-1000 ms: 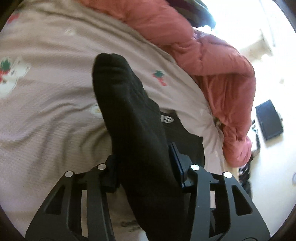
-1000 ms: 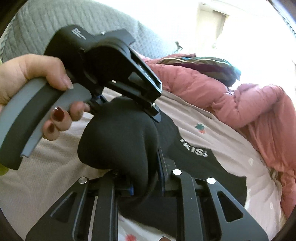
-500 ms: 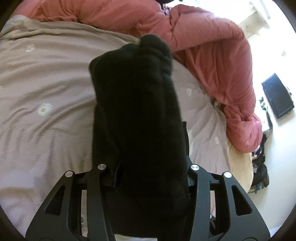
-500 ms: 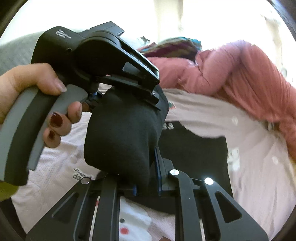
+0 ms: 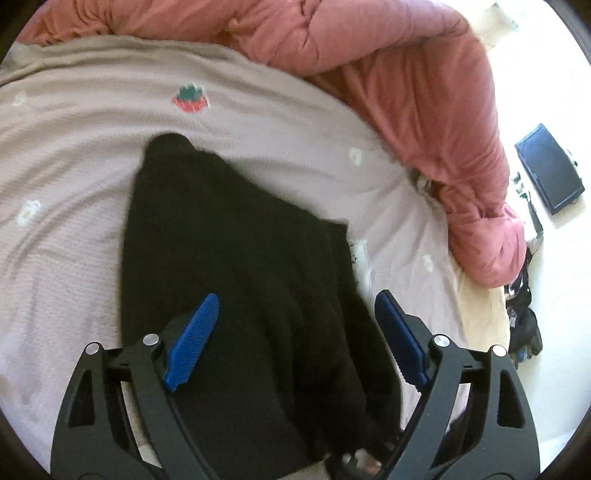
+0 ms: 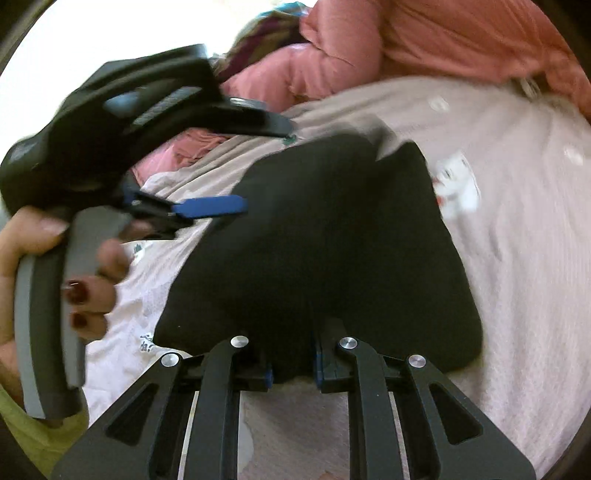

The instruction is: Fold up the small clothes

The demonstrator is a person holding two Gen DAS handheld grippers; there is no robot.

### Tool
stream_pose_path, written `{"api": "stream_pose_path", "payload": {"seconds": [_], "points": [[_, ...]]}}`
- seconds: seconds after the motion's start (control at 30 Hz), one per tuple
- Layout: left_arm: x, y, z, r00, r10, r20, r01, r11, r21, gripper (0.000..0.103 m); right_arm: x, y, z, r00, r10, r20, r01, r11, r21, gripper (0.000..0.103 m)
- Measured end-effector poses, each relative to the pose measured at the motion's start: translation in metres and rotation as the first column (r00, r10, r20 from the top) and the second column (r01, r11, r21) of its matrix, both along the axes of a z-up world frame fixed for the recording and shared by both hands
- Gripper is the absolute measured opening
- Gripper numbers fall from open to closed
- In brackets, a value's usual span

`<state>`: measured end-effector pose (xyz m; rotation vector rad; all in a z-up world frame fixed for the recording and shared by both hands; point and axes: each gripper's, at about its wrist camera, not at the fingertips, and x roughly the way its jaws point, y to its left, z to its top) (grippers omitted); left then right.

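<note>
A black garment (image 5: 240, 258) lies folded on the pale pink printed bed sheet (image 5: 74, 129). My left gripper (image 5: 297, 299) hovers over its near part, jaws opening wide. The blue pads (image 5: 192, 343) stand clear of the cloth on both sides, so nothing is gripped. In the right wrist view the same black garment (image 6: 325, 240) spreads ahead of my right gripper (image 6: 293, 365), which is shut on a bunched edge of it. The left gripper's blue pad (image 6: 210, 206) and the person's hand (image 6: 88, 291) on its grey handle show at the left of that view.
A bulky pink quilt (image 5: 424, 92) is piled along the far and right sides of the bed. The bed's right edge drops to a bright floor with a dark flat device (image 5: 550, 170) and a dark clutter pile (image 5: 524, 332). A multicoloured cloth (image 6: 266, 33) lies behind the quilt.
The left jaws have opened and let go of the black garment, which now lies flatter on the sheet. The right gripper has rolled and come lower, still shut on the cloth.
</note>
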<state>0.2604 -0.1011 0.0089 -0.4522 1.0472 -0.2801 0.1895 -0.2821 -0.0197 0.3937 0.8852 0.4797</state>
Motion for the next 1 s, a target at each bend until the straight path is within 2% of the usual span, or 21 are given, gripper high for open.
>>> {"api": "stream_pose_path", "payload": {"seconds": [0.1, 0.13, 0.27, 0.3, 0.43, 0.53, 0.67, 0.77, 0.83, 1.0], "points": [[-0.016, 0.013, 0.010, 0.998, 0.038, 0.058, -0.040, 0.999, 0.025, 0.079, -0.004, -0.014, -0.004, 0.999, -0.028, -0.037, 0.030, 0.999, 0.035, 0.028], [-0.020, 0.016, 0.011, 0.996, 0.051, 0.068, -0.054, 0.998, 0.045, 0.079, -0.006, -0.017, -0.005, 0.999, -0.031, -0.044, 0.033, 0.999, 0.042, 0.029], [-0.042, 0.027, 0.003, 0.993, 0.078, 0.083, -0.093, 0.978, 0.187, 0.079, -0.019, -0.032, -0.001, 0.996, -0.031, -0.080, 0.036, 0.997, 0.068, 0.034], [-0.047, 0.029, -0.004, 0.994, 0.047, 0.102, -0.066, 0.978, 0.198, 0.079, -0.024, -0.038, 0.005, 0.997, -0.038, -0.074, 0.043, 0.997, 0.070, 0.037], [-0.059, 0.025, -0.030, 0.998, 0.016, 0.061, -0.029, 0.975, 0.221, 0.078, -0.034, -0.055, 0.037, 0.997, -0.066, 0.030, 0.066, 0.998, 0.013, 0.044], [-0.066, 0.024, -0.038, 0.997, 0.033, 0.072, -0.048, 0.973, 0.225, 0.078, -0.015, -0.063, 0.049, 0.996, -0.066, 0.052, 0.068, 0.997, -0.022, 0.046], [-0.070, 0.021, -0.034, 0.996, 0.029, 0.081, -0.049, 0.968, 0.248, 0.078, 0.037, -0.060, 0.046, 1.000, 0.004, -0.026, -0.005, 1.000, -0.018, 0.048], [-0.070, 0.018, -0.030, 0.996, 0.017, 0.088, -0.041, 0.960, 0.276, 0.078, 0.074, -0.056, 0.034, 0.996, 0.001, -0.091, -0.002, 1.000, -0.008, 0.048], [-0.070, 0.017, -0.030, 0.996, 0.013, 0.093, -0.040, 0.957, 0.286, 0.077, 0.090, -0.055, 0.025, 0.990, -0.017, -0.139, 0.016, 1.000, -0.009, 0.048], [-0.069, 0.020, -0.031, 0.996, 0.017, 0.091, -0.041, 0.962, 0.270, 0.077, 0.117, -0.046, 0.008, 0.978, 0.021, -0.209, -0.007, 0.998, 0.066, 0.048]]}}
